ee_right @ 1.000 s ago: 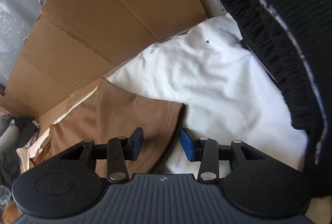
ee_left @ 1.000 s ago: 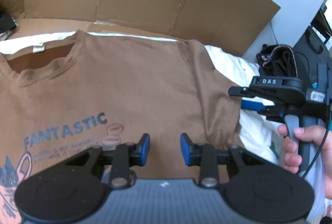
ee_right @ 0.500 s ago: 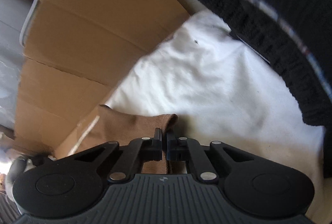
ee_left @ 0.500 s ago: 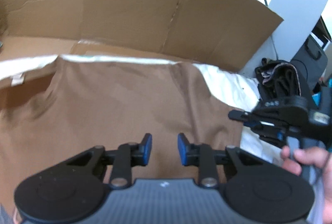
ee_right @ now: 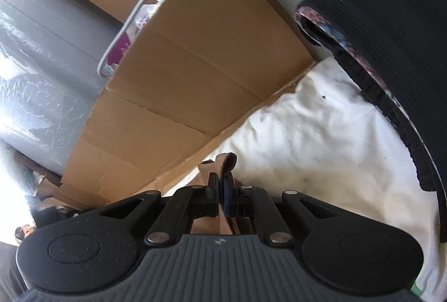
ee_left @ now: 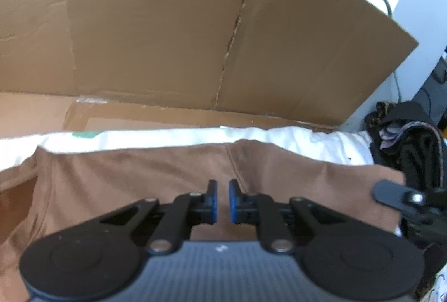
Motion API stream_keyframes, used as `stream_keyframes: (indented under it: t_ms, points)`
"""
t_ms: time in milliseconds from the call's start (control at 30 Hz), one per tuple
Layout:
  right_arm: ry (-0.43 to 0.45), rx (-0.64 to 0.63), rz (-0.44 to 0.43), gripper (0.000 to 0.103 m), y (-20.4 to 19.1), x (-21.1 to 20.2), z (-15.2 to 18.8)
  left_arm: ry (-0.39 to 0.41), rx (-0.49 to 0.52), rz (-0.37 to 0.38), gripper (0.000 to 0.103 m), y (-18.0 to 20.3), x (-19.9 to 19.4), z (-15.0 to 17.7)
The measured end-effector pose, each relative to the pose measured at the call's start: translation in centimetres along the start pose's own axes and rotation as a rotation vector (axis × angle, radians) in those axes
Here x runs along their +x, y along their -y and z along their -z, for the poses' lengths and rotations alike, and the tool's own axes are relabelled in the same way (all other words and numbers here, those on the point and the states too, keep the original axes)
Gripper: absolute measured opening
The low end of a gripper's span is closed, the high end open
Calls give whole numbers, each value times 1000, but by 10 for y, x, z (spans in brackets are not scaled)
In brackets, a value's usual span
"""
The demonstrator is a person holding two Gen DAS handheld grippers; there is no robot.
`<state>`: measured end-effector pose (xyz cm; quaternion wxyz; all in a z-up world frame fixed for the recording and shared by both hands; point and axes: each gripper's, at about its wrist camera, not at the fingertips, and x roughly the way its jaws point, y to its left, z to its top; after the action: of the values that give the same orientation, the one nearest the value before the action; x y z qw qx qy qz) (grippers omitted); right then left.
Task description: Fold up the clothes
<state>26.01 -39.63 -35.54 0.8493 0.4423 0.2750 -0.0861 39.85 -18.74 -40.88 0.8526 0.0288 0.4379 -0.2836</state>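
Cardboard sheets [ee_left: 173, 30] wall off the top of both views. The brown T-shirt [ee_left: 156, 176] spans the left view's lower middle on white bedding [ee_right: 321, 139], ready for folding. Right gripper [ee_right: 220, 191] pinches its sleeve edge; left gripper [ee_left: 222, 200] jaws, narrow, are closing above the shoulder cloth.

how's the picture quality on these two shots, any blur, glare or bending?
Left wrist view: soft with motion blur, the cardboard bowed by the fisheye, the white sheet blown out. Right wrist view: sharper, glare at the left edge, the black clothes dark.
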Motion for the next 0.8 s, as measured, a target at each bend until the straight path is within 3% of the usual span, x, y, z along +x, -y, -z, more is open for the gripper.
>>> stream_keyframes:
  t_ms: [367,467,633,800]
  points:
    - [5,-6,-52,0,-18,-12,-2,-14,17,-20,8,1,30,-22]
    - [3,-14,-67,0,-24,-14,-1,-37,7,-35,8,1,41,-23]
    - [-13,-26,-94,0,-30,-14,-1,-9,58,-71,7,11,48,-22]
    - [-27,-25,-117,0,-34,-14,0,-37,39,-57,6,7,56,-24]
